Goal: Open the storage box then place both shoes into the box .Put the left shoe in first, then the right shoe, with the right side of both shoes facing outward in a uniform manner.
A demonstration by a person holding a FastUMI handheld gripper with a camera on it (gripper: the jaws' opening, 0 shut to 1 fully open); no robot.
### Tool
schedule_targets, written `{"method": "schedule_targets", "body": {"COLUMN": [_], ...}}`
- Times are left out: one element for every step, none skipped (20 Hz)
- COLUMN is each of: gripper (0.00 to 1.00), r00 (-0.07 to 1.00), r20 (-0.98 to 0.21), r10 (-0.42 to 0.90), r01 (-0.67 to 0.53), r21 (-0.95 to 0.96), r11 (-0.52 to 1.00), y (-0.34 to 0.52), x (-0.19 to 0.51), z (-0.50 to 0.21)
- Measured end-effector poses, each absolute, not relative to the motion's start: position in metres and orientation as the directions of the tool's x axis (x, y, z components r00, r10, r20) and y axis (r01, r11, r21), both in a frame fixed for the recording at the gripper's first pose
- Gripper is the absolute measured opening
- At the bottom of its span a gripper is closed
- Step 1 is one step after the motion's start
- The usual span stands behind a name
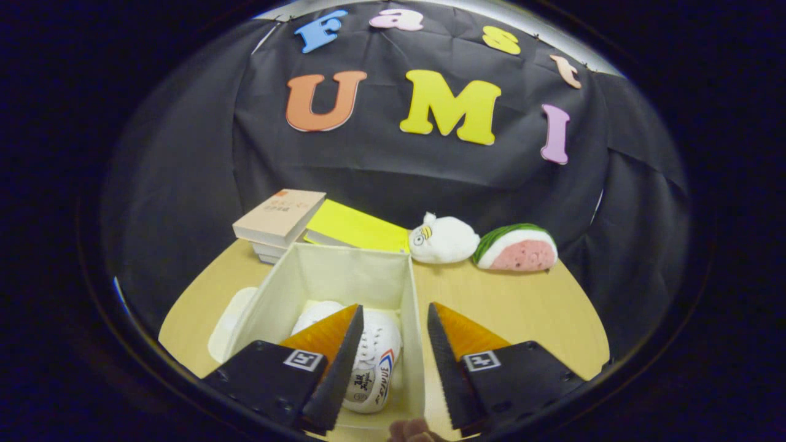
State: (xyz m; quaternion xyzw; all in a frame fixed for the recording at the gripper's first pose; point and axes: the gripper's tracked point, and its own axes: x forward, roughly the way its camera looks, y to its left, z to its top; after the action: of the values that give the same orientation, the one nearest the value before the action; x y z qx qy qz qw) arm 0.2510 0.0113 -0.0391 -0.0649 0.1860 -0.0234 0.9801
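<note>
A cream storage box stands open on the wooden table, just ahead of my fingers. A white shoe with a printed tongue label lies inside it, between and below my fingers. A second white shape shows behind the left finger in the box; I cannot tell if it is the other shoe. My gripper is open above the box's right wall, with nothing pressed between its fingers. The box's pale lid lies on the table to the left of the box.
Beyond the box lie a stack of books and a yellow book. To their right sit a white plush toy and a watermelon-slice plush. Bare table stretches right of the box. A fingertip shows near the gripper.
</note>
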Motion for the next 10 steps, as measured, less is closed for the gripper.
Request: {"method": "schedule_targets", "body": {"gripper": [0.91, 1.00, 1.00, 1.00, 1.00, 1.00, 1.00, 1.00, 1.00, 1.00], "r00": [0.938, 0.946, 0.952, 0.961, 0.969, 0.976, 0.980, 0.982, 0.982, 0.982], "r20": [-0.337, -0.313, -0.293, -0.263, -0.236, -0.206, -0.190, -0.186, -0.187, -0.187], "r10": [-0.075, -0.084, -0.085, -0.080, -0.077, -0.069, -0.057, -0.042, -0.020, -0.004], "r01": [0.030, 0.042, 0.046, 0.046, 0.049, 0.045, 0.038, 0.026, 0.008, -0.005], "r21": [-0.136, -0.139, -0.135, -0.133, -0.125, -0.117, -0.101, -0.087, -0.067, -0.052], "r11": [0.990, 0.989, 0.990, 0.990, 0.991, 0.992, 0.994, 0.996, 0.998, 0.999], "y": [0.006, -0.002, -0.007, -0.011, -0.016, -0.023, -0.027, -0.030, -0.032, -0.036], "x": [0.248, 0.239, 0.234, 0.230, 0.225, 0.218, 0.212, 0.203, 0.196, 0.190], "z": [-0.038, -0.028, -0.023, -0.017, -0.012, -0.007, -0.004, -0.005, -0.004, -0.005]}}
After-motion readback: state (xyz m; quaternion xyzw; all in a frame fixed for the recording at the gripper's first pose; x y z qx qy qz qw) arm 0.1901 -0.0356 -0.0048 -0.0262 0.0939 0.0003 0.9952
